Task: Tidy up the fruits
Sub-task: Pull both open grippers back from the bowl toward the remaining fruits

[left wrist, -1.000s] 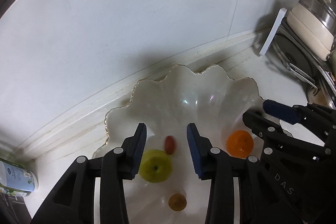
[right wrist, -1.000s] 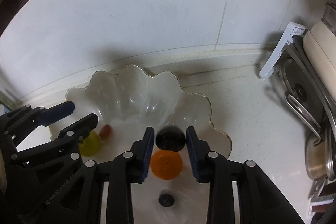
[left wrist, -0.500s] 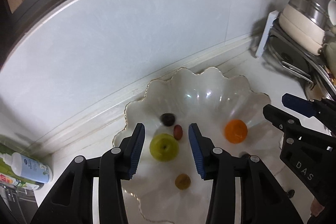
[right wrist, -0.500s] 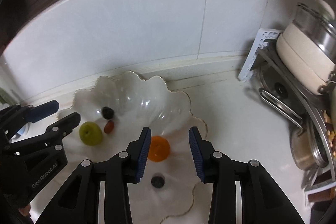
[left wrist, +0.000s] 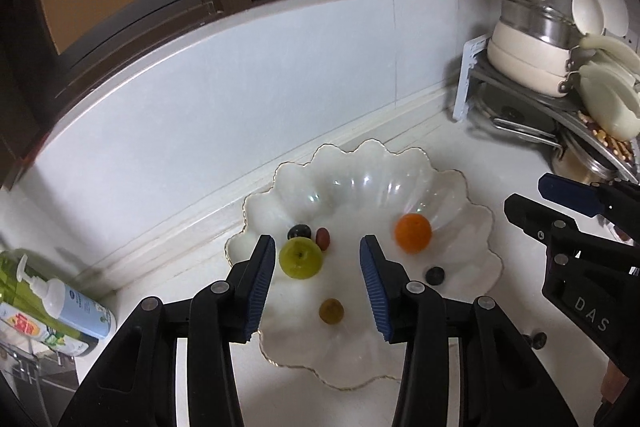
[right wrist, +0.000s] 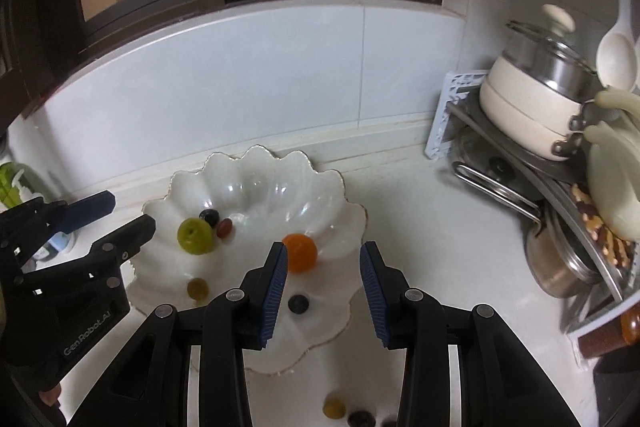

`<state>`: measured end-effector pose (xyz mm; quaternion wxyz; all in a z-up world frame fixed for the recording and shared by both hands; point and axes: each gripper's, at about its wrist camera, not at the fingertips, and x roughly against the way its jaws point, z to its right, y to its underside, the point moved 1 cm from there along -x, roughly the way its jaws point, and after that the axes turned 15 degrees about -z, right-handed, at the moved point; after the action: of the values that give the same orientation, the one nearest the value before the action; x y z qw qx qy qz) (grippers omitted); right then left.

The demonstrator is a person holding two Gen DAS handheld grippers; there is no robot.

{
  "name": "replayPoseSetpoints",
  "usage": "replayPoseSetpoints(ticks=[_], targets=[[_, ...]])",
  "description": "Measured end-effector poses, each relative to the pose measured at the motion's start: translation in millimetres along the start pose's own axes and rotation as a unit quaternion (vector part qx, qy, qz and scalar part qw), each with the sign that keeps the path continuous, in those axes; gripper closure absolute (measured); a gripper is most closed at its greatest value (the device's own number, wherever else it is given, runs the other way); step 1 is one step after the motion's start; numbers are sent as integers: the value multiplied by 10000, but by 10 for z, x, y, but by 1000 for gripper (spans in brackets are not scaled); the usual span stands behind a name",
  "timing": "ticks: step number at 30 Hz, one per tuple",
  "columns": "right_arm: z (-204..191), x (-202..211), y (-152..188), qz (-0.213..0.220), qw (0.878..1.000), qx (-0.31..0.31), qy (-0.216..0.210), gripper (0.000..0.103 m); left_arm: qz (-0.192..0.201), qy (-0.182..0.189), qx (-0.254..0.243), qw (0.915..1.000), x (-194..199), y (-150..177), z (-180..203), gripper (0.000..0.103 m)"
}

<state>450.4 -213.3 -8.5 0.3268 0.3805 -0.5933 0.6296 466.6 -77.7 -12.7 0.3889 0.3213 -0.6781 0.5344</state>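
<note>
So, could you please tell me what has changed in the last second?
Both grippers, left and right, drew up and back from the shell-shaped bowl, empty. The green apple and the orange stay lying in the bowl, as do the smaller fruits.

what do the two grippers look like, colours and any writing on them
Both are black plastic two-finger grippers with silver rivets and ribbed blue pads. The left gripper carries "GenRobot.AI" in white on its side; the right gripper shows "DAS" on its side.

Dim, even indoor lighting is recorded. Specular glare is seen on the scalloped dish [left wrist: 460, 187]. Strong fisheye curvature and dark vignetting are produced at frame edges.
</note>
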Motion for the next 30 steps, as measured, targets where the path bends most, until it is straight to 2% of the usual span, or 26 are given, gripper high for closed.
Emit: replayPoseSetpoints(ticks=[3, 7, 17, 30], targets=[[40, 91, 108, 79, 10000, -33, -11, 64, 91, 196, 25, 9998, 111, 95, 26, 60], [83, 209, 239, 206, 9997, -95, 8, 64, 298, 164, -33, 9994, 255, 227, 103, 60], [188, 511, 563, 526, 9984, -196, 42, 64, 422, 633, -60, 9971, 484, 514, 200, 60], [319, 748, 1008, 739, 9971, -196, -15, 64, 555, 769, -89, 9954, 660, 894, 433, 59]])
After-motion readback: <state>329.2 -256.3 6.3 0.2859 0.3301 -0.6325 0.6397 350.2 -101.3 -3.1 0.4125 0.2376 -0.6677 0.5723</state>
